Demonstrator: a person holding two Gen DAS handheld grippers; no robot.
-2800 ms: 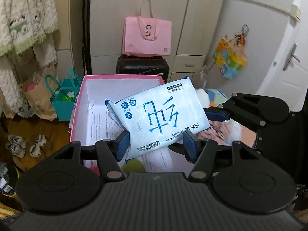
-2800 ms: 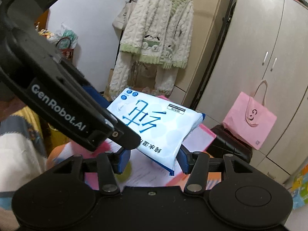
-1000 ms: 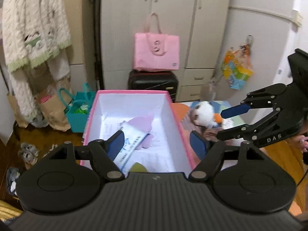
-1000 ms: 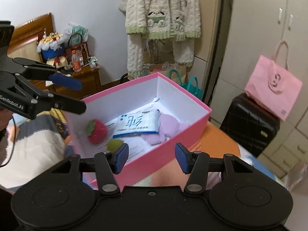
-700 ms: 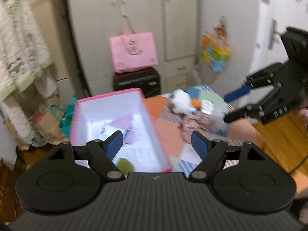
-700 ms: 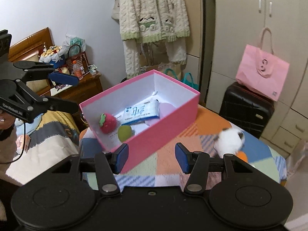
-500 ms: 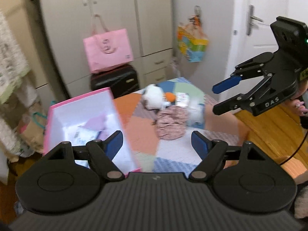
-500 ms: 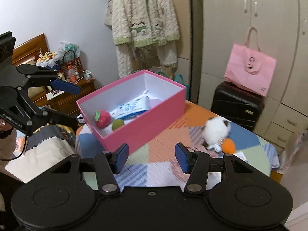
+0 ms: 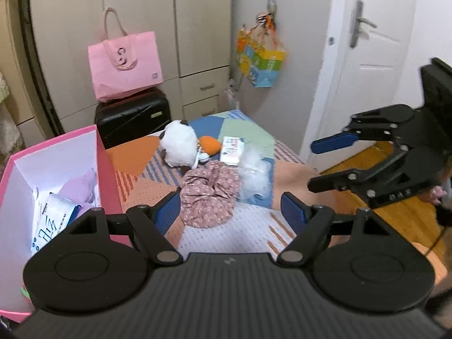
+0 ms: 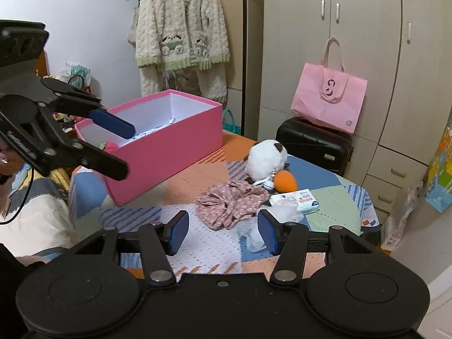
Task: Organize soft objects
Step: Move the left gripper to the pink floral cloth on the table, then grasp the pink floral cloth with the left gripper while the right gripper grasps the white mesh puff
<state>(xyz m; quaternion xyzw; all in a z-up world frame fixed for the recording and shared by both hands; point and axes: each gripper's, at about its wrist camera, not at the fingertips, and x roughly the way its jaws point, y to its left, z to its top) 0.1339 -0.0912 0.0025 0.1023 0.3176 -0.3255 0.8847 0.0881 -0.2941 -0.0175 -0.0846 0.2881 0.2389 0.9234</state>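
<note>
Wipes pack point(image 9: 50, 220) inside pink box point(image 9: 106, 169), left view only.

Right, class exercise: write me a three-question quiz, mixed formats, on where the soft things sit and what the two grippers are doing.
1. True or false: the wipes pack lies inside the pink box.
2. Multiple choice: what lies closest in front of the right gripper? A) floral fabric piece B) pink tote bag C) black suitcase
3. Fill in: the white plush toy sits beside an ____ ball.

Key: 1 true. 2 A. 3 orange. Both grippers, the left gripper included, hold nothing between their fingers.
</note>
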